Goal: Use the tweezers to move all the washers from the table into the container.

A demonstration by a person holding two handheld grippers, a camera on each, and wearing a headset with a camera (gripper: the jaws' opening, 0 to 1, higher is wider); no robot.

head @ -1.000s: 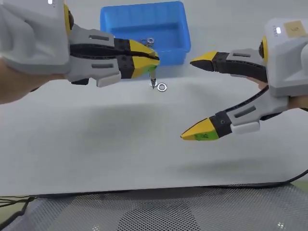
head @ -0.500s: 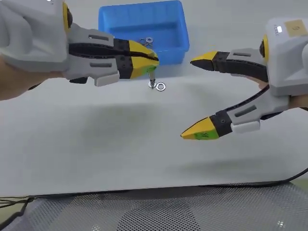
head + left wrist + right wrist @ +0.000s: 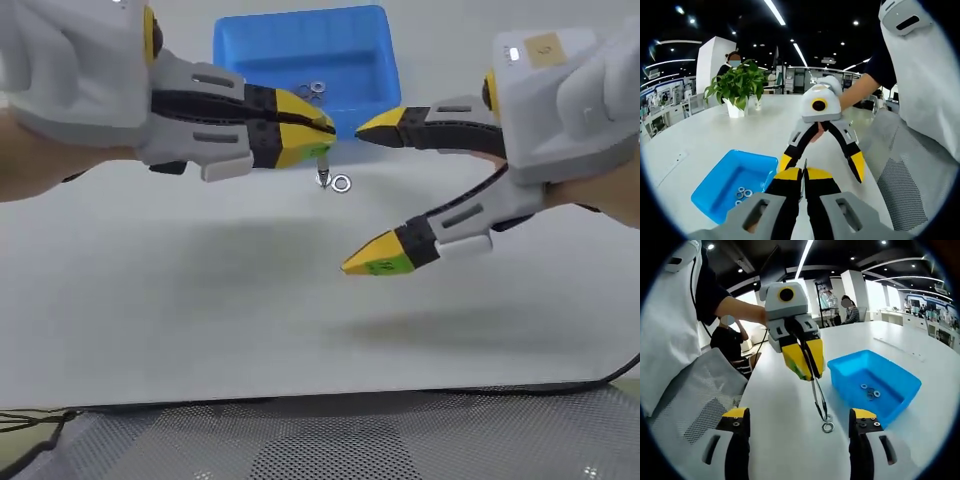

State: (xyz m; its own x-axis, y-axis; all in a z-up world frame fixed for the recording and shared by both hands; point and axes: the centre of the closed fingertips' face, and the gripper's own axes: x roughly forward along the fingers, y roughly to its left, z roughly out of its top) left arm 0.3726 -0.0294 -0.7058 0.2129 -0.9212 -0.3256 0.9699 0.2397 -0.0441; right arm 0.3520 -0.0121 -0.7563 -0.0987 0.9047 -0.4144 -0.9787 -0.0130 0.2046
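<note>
A: Well, how do your jaws stand?
B: Nearest me, my right gripper (image 3: 352,198) hangs over the white table (image 3: 200,320), jaws spread wide, gripping nothing.
A: And the other?
B: Farther out, my left gripper (image 3: 322,128) is clenched on the tweezers (image 3: 818,392), which point down at the table.
A: Where is the washer?
B: One washer (image 3: 342,183) lies flat on the table just beside the tweezer tips; whether they touch it, I cannot tell. Beyond it sits the blue container (image 3: 260,65), with a few more washers (image 3: 312,91) on its floor, near the front wall.
</note>
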